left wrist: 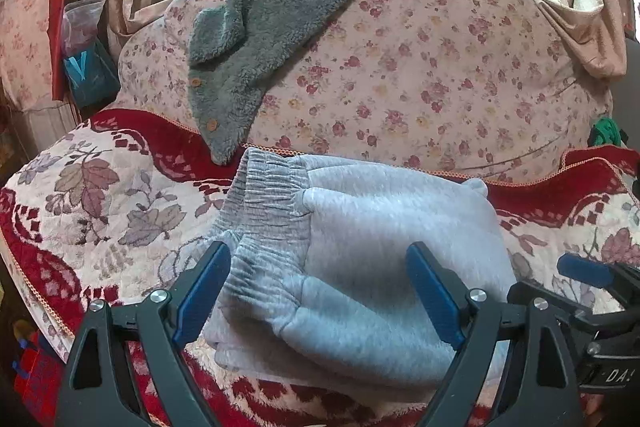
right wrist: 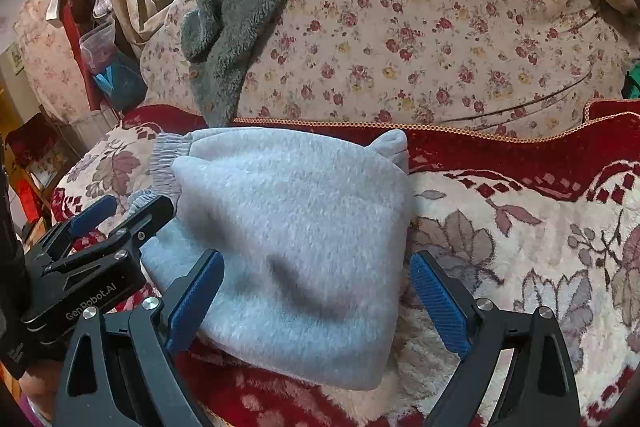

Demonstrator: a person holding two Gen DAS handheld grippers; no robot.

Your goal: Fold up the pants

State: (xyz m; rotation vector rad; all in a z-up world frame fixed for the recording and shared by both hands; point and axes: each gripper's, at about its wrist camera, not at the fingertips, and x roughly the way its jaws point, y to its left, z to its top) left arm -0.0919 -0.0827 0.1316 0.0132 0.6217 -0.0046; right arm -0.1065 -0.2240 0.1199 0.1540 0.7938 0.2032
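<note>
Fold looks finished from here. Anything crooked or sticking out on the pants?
One small thing: a corner of the pants pokes up at the back right, beside the sofa back. Elastic cuffs are stacked neatly at the left.

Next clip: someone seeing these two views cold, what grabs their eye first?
The light grey pants, folded into a compact bundle, lie on the red floral sofa cover in the middle of both views. The left gripper and right gripper hover over them with jaws wide and nothing held. Behind, a fuzzy grey-green garment drapes over the flowered backrest.
</note>
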